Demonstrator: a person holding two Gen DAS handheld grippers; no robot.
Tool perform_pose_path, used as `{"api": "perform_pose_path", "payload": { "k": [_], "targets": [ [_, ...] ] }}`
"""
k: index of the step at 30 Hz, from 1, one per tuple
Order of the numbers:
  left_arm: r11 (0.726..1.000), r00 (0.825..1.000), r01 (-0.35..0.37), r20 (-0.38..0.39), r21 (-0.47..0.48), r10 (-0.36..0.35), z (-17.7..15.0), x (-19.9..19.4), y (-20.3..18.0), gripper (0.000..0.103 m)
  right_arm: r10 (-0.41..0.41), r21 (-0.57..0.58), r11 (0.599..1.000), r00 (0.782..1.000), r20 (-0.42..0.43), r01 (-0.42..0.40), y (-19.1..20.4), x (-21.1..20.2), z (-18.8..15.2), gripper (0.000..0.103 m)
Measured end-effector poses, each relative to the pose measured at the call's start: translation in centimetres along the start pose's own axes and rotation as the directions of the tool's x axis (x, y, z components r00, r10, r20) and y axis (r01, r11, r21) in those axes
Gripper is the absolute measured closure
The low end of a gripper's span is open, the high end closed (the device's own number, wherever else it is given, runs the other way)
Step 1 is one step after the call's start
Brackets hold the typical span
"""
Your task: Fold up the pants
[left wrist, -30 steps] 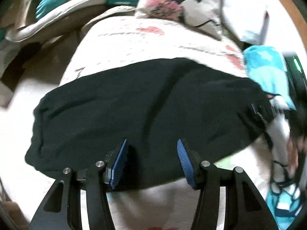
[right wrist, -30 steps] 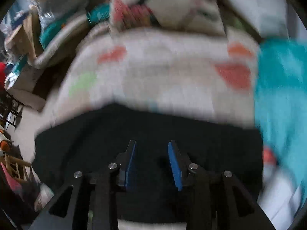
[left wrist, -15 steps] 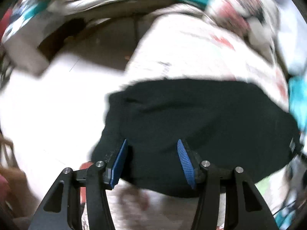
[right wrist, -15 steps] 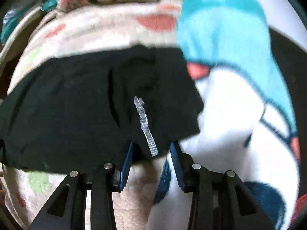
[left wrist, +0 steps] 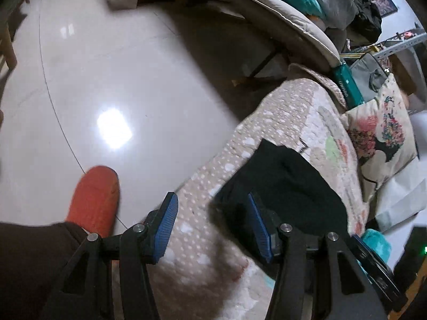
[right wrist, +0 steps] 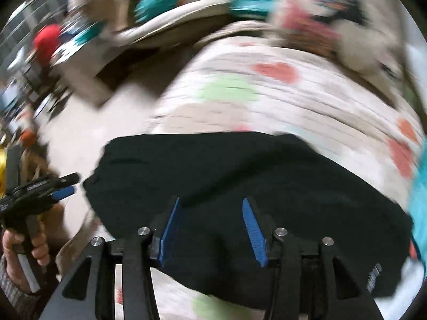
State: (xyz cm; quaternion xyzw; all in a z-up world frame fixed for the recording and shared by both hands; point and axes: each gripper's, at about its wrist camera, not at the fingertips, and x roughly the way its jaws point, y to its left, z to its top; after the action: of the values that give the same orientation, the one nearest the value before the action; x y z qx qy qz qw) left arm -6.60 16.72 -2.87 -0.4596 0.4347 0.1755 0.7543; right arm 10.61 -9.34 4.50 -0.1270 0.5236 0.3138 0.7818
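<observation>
Both grippers (left wrist: 210,224) (right wrist: 210,229) angled down over pants (right wrist: 240,186)

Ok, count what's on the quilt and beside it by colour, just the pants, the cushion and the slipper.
Black: 1, the folded pants
Floral cream: 1, the cushion
Red-orange: 1, the slipper on the floor
Total: 3

- I see a bed under a quilted cream cover (right wrist: 280,106) with pink and green heart patches.
- Black pants (right wrist: 253,186), folded into a wide dark slab, lie flat across its near part.
- A floral cushion (left wrist: 384,138) rests at the far end.
- A turquoise blanket (right wrist: 419,186) sits at the right edge, touching the pants.
- Beside the bed's left edge, a glossy tiled floor (left wrist: 112,80) carries a red slipper (left wrist: 94,200).
</observation>
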Motion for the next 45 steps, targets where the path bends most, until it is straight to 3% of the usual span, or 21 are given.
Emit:
{"api": "perform_pose_path", "payload": {
  "k": [5,16,20,24,31,36,38,40,43,45],
  "targets": [
    [1.000,0.999,0.013,-0.036,0.021,-0.012,-0.8,1.1,-1.1,0.050,0.033,-0.128,0.991,0.998,-0.055,-0.040,3.9,3.5,2.3,0.049],
    [0.999,0.997,0.041,-0.063,0.009,-0.040,-1.8,3.1,-1.2,0.050,0.165,-0.216,0.959,0.980,-0.111,-0.186,8.8,6.6,6.2,0.044],
    [0.999,0.997,0.040,-0.070,-0.021,-0.041,-1.8,4.1,-1.0,0.050,0.151,-0.306,0.933,0.978,-0.146,-0.190,11.0,8.5,7.8,0.044],
    [0.999,0.999,0.033,-0.041,-0.018,-0.034,-1.9,4.3,-1.3,0.043,0.158,-0.377,0.899,0.969,-0.192,-0.222,13.1,10.3,8.8,0.044],
    [0.997,0.998,0.044,-0.034,-0.059,-0.046,-1.6,4.7,-1.2,0.040,0.076,-0.490,0.845,0.955,-0.285,-0.214,15.4,14.5,9.2,0.044],
    [1.000,0.999,0.006,-0.039,-0.029,-0.007,-1.6,4.9,-1.9,0.040,0.025,-0.541,0.814,0.943,-0.331,-0.212,16.2,16.2,8.6,0.044],
    [1.000,0.999,-0.018,-0.046,0.008,0.019,-1.6,4.9,-2.3,0.043,0.018,-0.550,0.807,0.940,-0.341,-0.215,16.6,16.5,8.3,0.044],
    [0.999,0.998,-0.015,-0.058,0.032,0.017,-1.4,4.9,-2.5,0.061,0.013,-0.563,0.798,0.939,-0.344,-0.217,17.0,16.4,7.8,0.057],
    [0.997,0.996,0.041,-0.086,0.067,-0.035,-1.0,4.4,-3.2,0.086,0.001,-0.571,0.798,0.947,-0.322,-0.195,17.4,15.9,7.5,0.069],
    [0.996,0.993,0.072,-0.100,0.058,-0.066,-0.8,3.9,-3.3,0.087,0.009,-0.566,0.803,0.952,-0.305,-0.189,17.4,15.2,7.6,0.074]
  ]
}}
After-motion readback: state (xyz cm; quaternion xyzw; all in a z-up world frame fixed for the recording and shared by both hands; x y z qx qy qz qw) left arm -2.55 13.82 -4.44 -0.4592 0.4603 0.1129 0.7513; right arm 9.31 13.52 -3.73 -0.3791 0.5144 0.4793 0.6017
